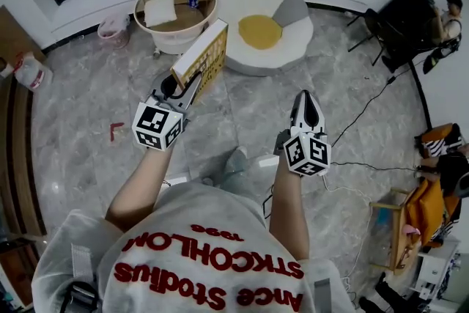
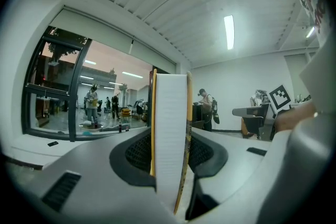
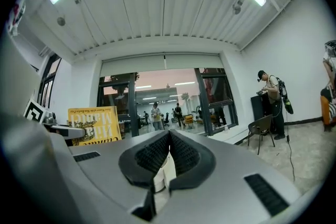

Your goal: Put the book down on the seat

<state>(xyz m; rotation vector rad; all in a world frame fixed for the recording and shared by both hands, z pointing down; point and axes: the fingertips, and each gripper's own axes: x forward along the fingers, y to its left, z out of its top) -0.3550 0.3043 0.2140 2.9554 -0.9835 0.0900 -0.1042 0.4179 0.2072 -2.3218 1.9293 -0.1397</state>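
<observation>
Book clamped upright in left tool; right tool closed, empty.

In left gripper the book, seat beyond book, round table left of seat, right gripper right of left gripper.

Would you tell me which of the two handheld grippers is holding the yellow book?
The left gripper, whose jaws clamp the yellow book; the right gripper has its jaws shut on nothing.
</observation>
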